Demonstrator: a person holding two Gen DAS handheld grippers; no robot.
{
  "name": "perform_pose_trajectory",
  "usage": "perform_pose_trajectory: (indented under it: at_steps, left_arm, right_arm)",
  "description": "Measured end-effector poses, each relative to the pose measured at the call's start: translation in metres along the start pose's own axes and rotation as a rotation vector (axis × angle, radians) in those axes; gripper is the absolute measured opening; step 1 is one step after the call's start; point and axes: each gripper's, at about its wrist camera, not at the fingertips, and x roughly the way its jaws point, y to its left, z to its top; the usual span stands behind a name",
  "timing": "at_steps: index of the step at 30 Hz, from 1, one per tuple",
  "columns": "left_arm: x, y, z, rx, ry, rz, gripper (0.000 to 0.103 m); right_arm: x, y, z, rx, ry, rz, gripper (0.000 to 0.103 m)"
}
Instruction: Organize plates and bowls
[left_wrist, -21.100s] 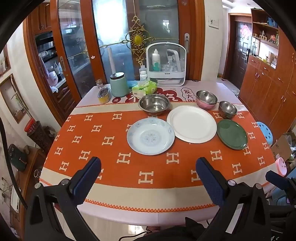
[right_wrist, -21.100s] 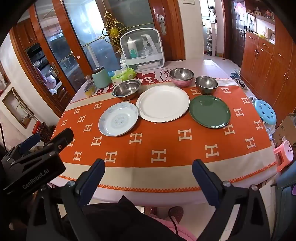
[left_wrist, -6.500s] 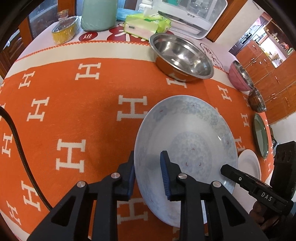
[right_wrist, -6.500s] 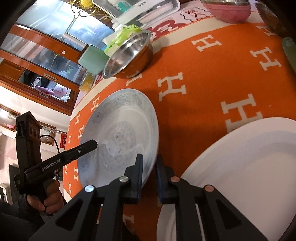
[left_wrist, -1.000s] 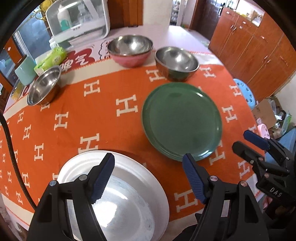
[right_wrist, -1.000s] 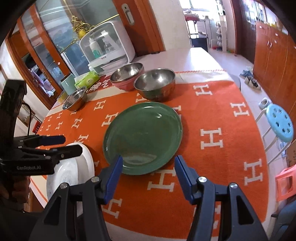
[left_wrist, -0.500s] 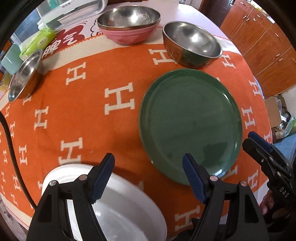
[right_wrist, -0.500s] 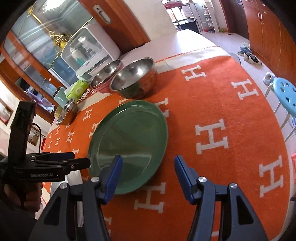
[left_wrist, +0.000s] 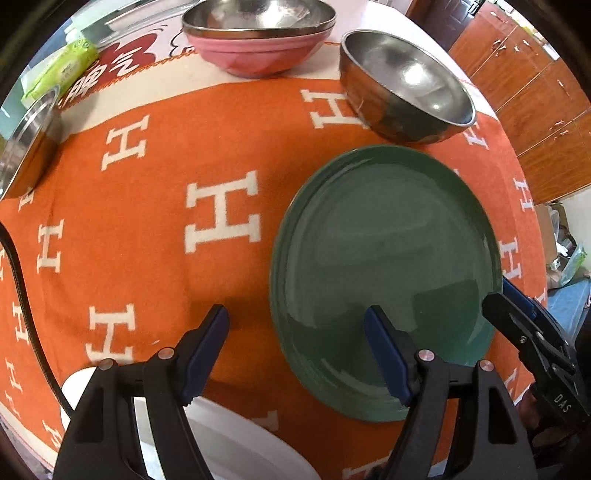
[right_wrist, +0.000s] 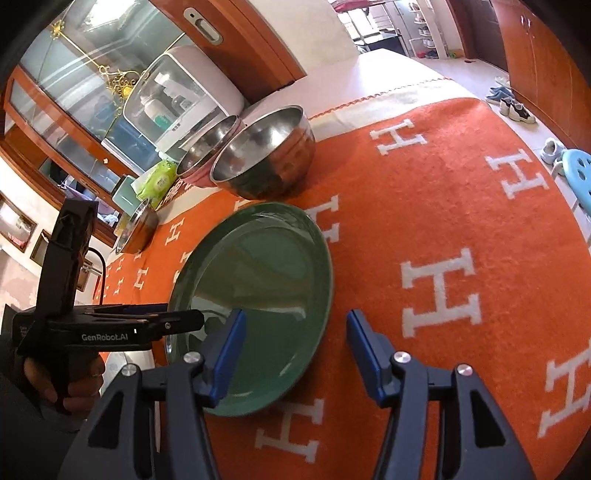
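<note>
Straddling the near rim of the green plate (left_wrist: 384, 266) with my left gripper (left_wrist: 295, 339), I have its jaws spread wide: 1 blue pad sits over the orange tablecloth (left_wrist: 147, 206), the other over the plate's glossy face, and neither presses on anything. The plate lies flat in the centre right of the left wrist view and centre left of the right wrist view. My right gripper (right_wrist: 293, 350) straddles the plate's opposite edge, its jaws closing but not yet touching, with the rim between them. I judge the plate stiff, glazed, slippery and breakable, moderately heavy, so the thin rim is the only hold, 1 gripper on each side. A steel bowl (left_wrist: 406, 88) stands just beyond the plate, a pink bowl (left_wrist: 258, 40) farther up. A white plate (left_wrist: 229, 443) shows at lower left.
</note>
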Motion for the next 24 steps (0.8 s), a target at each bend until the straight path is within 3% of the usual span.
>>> perform_pose_trajectory:
  at_steps: [5,8,15,20,24]
  left_arm:
    - [0.0,-0.003,0.003,0.02,-0.018,0.002,0.073]
    - [0.0,-0.007,0.004,0.042,-0.033,-0.005,0.063]
    - [0.002,-0.017,0.012,0.067,-0.05,-0.019,0.057]
    - [0.007,-0.031,0.013,0.057,-0.053,-0.021,0.054]
    - [0.008,-0.034,0.014,0.039,-0.06,-0.022,0.05]
  right_arm:
    - [0.003,-0.002,0.002,-0.007,-0.009,0.006,0.043]
    - [0.004,-0.003,0.002,-0.013,-0.015,0.005,0.038]
    - [0.006,-0.005,0.003,-0.011,-0.022,0.017,0.033]
    - [0.006,-0.01,0.003,0.009,-0.023,0.006,0.022]
    - [0.006,-0.008,0.004,-0.001,-0.013,-0.013,0.019]
